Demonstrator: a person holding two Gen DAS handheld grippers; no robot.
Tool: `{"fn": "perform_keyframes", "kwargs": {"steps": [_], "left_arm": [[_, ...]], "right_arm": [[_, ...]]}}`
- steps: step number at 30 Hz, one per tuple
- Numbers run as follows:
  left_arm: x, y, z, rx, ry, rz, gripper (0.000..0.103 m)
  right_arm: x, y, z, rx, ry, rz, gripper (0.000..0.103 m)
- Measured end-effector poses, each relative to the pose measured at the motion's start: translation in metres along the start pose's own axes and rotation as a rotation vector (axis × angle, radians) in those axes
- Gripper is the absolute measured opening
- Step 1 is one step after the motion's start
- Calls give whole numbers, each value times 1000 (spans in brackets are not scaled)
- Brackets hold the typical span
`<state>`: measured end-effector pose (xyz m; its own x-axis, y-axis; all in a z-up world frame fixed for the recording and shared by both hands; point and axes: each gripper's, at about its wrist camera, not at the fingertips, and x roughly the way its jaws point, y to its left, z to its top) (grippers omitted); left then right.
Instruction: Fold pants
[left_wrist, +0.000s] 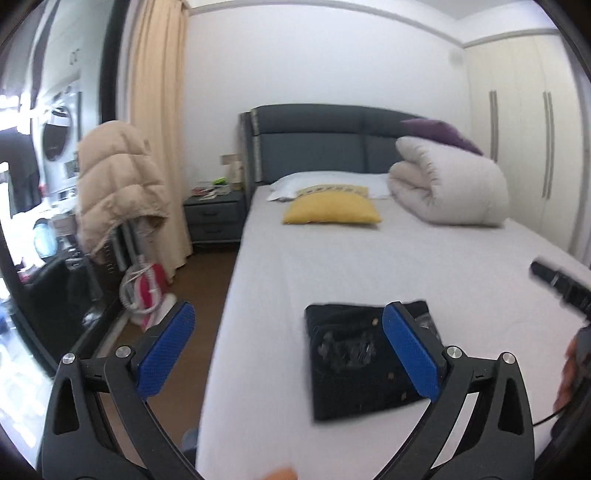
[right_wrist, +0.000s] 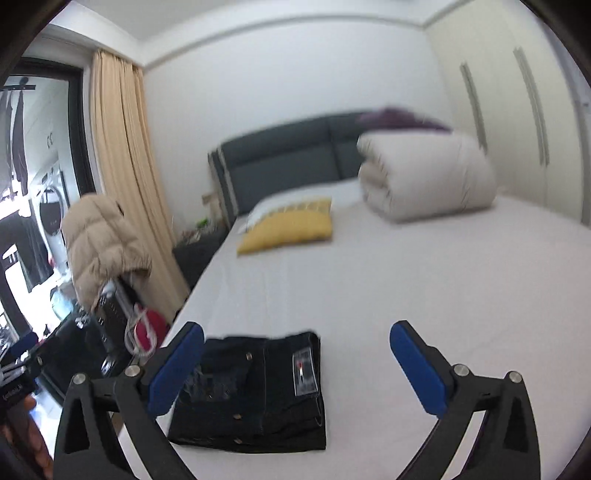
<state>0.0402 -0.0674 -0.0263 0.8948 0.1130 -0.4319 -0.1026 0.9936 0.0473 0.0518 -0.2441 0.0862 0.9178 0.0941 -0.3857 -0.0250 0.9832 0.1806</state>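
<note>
The black pants (left_wrist: 354, 365) lie folded into a compact rectangle on the white bed sheet (left_wrist: 332, 266) near its left front edge; they also show in the right wrist view (right_wrist: 258, 391), with a label patch facing up. My left gripper (left_wrist: 290, 343) is open and empty, held above the bed edge, its right finger over the pants. My right gripper (right_wrist: 297, 363) is open and empty, above and just right of the pants. Part of the right gripper shows at the right edge of the left wrist view (left_wrist: 561, 284).
A yellow pillow (left_wrist: 332, 208), white pillows and a rolled white duvet (left_wrist: 447, 184) lie at the head of the bed by the grey headboard (left_wrist: 317, 144). A nightstand (left_wrist: 216, 214), a beige jacket (left_wrist: 118, 184) and clutter stand left; wardrobes (left_wrist: 524, 129) stand right.
</note>
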Motion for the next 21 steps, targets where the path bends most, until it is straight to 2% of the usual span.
{"fn": "perform_keyframes", "kwargs": {"steps": [2, 5, 7, 10, 14, 21], "left_arm": [[-18, -4, -3, 26, 28, 55, 103], [-36, -6, -8, 18, 88, 8, 103], [-43, -3, -10, -19, 137, -13, 103], [-56, 1, -14, -55, 193, -39, 103], [-62, 1, -23, -54, 239, -34, 103], [-46, 1, -32, -63, 287, -24, 103]], "right_arm": [[-26, 8, 7, 0, -42, -9, 103], [-63, 19, 16, 1, -117, -55, 103], [-78, 26, 19, -6, -124, -75, 103], [-93, 32, 21, -38, -65, -88, 103], [-96, 41, 16, -75, 40, -133, 103], [-89, 55, -11, -138, 168, -160, 103]]}}
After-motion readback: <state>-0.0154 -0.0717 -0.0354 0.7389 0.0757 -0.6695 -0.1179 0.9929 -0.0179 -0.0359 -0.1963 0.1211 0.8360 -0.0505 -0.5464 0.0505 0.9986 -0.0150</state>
